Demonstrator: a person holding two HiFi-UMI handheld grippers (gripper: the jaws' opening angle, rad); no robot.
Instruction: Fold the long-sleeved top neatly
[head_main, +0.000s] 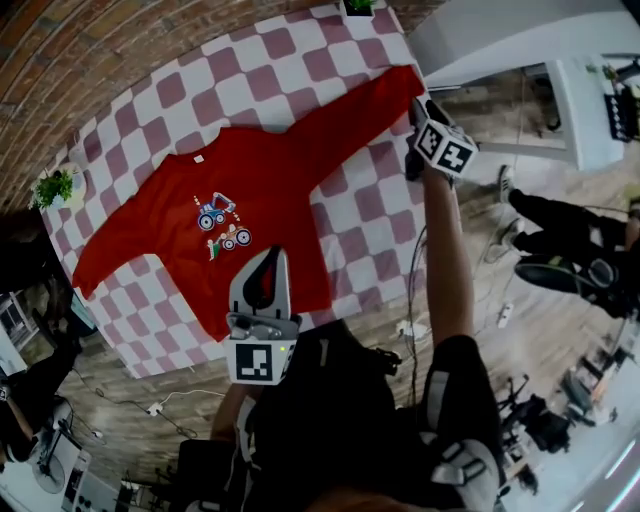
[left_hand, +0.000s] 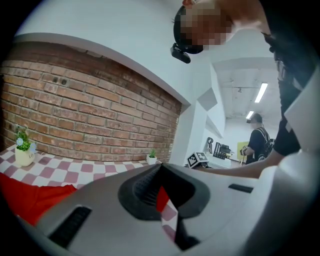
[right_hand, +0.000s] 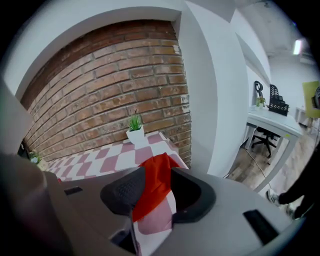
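The left gripper (head_main: 266, 262) fingers meet over red top (head_main: 250, 165); right gripper (head_main: 419, 108) fingers apart at cuff (right_hand: 159, 171), plant (right_hand: 134, 129) beyond.

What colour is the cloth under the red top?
Pink and white checks. The tablecloth shows best in the head view.

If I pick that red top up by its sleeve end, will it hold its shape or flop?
Probably floppy: the red top lies flat and thin on the checked tablecloth, so a lifted sleeve would likely droop and drag the body. It looks light, and may slide over the cloth rather than stay put.
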